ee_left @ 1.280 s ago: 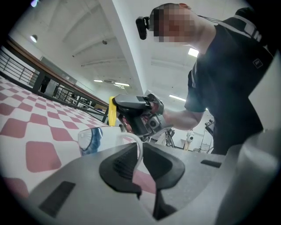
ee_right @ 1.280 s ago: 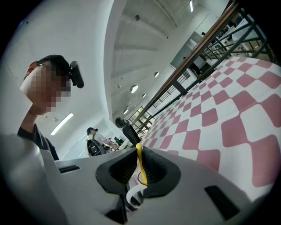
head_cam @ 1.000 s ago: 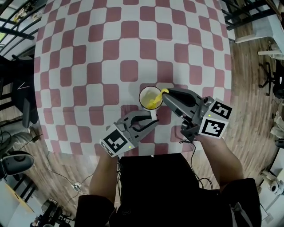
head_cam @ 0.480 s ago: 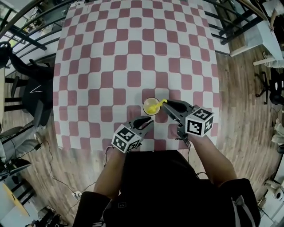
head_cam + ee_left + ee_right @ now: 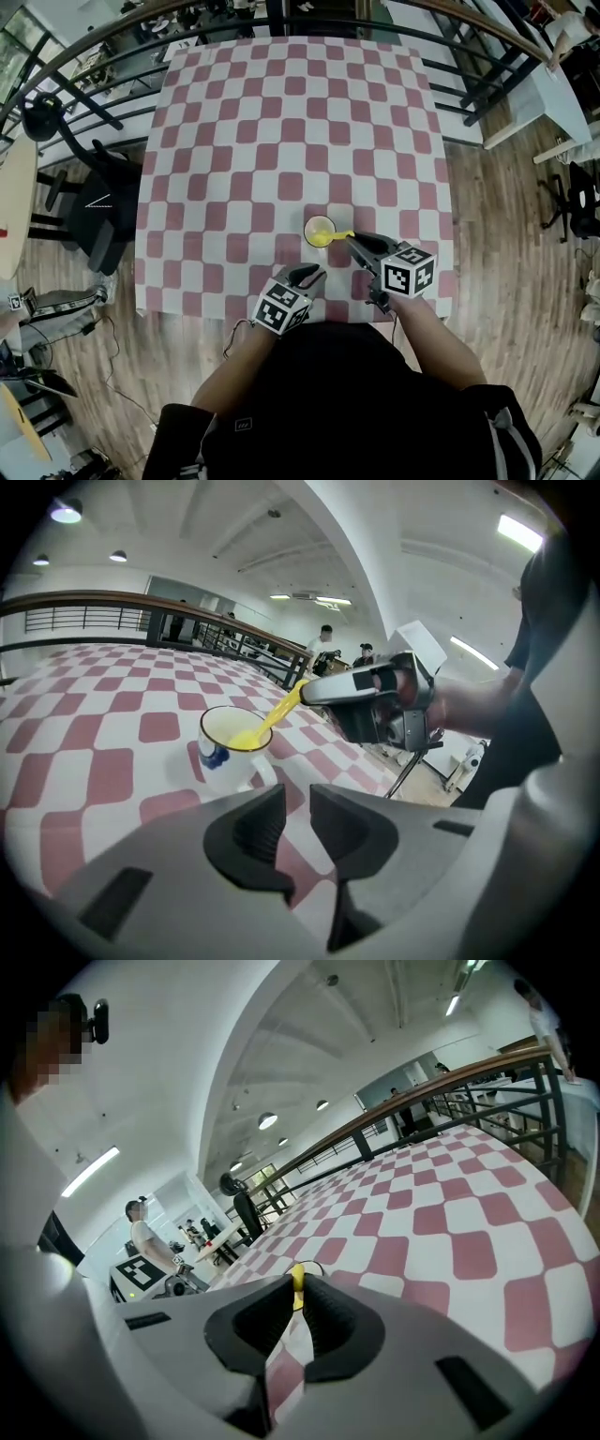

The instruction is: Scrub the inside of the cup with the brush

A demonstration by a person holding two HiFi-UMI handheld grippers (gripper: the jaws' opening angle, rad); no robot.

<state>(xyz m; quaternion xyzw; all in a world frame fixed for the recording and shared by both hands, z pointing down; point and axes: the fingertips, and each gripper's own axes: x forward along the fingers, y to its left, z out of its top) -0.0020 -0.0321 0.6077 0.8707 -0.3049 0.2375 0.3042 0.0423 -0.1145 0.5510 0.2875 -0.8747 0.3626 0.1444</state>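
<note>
Fingers of the right gripper (image 5: 351, 238) pinched a yellow plastic brush (image 5: 334, 236) reaching into the white ceramic cup (image 5: 307, 230); the left gripper (image 5: 318, 272) fingers stood slightly apart, holding nothing.

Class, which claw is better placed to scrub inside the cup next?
The right claw: it is shut on the yellow brush, whose head sits inside the cup. The left claw is open and empty, short of the cup.

Glossy glazed white cup (image 5: 225, 757), smooth yellow plastic brush (image 5: 267, 722), matt checked cloth tablecloth (image 5: 281, 141), matt grey plastic left gripper (image 5: 293, 803), wood-plank floor (image 5: 511, 234) at right.
</note>
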